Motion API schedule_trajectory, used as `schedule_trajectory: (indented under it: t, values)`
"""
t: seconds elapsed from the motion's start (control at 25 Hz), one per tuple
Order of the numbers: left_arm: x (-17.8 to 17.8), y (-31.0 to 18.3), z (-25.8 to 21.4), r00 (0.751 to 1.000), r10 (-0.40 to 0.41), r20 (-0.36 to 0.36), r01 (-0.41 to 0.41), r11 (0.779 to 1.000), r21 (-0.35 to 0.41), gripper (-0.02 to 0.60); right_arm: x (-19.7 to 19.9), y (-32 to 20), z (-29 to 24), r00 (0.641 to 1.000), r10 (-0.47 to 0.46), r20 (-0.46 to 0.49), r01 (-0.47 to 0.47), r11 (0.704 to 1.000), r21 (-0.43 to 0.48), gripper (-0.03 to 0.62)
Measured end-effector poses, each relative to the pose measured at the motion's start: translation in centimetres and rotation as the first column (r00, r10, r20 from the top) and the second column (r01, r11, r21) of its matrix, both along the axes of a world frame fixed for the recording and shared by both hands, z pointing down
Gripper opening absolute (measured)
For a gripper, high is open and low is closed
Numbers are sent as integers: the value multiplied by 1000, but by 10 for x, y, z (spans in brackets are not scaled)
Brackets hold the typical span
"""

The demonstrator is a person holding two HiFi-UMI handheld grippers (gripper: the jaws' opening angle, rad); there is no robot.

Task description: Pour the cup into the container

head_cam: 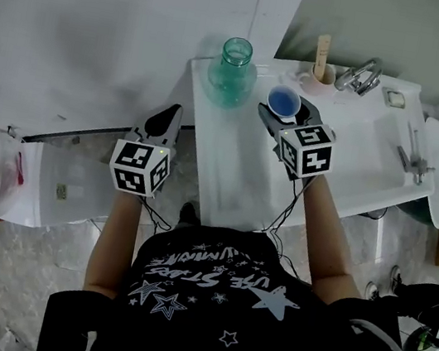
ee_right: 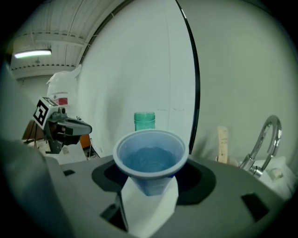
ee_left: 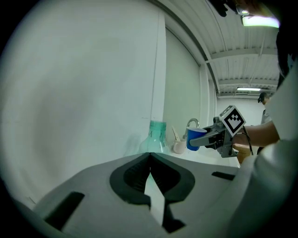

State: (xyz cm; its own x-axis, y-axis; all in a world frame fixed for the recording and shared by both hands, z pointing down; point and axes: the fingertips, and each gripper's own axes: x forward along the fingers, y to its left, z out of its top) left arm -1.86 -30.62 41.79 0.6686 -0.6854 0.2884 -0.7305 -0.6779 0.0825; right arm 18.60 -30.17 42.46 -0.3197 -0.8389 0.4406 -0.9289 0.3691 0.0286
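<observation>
The right tongs (head_cam: 287, 115) are closed round the lower wall of the cup (ee_right: 150, 158), jaws held well apart by its width; the cup rides upright, clear of the desk (head_cam: 228, 172), just beside the container (head_cam: 233, 70) on its sink side and about level with its neck; blue liquid fills roughly half of it. The left tongs (ee_left: 150, 157) have their jaw tips together with nothing between them; they hang on the container's other side, short of it and apart from it.

The cup looks like thin plastic: light, soft-walled, likely to buckle or squirt liquid if squeezed harder; the present hold, below the rim and around the tapered body, seems right, since it leaves the lip free for pouring. The liquid will slosh, so a slow tilt is wise. The container looks like green glass, heavier and breakable, with a narrow mouth; the cup's lip should sit right over that mouth; the neck is the natural place for the free tongs to steady it.
</observation>
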Motion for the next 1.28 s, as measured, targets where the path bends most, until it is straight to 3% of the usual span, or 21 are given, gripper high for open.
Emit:
schedule_trajectory:
  t: [0.52,1.28]
  values:
    - [21,-47,-33,998,63,-19,-62,997,51,12,17,-39,-44,999,13,-38,-11,999,47,278]
    - [32,-78,-33,995,94,-44,-92,995,39,11,-4,-82,-57,970,-117,-213,103,992,-74,279]
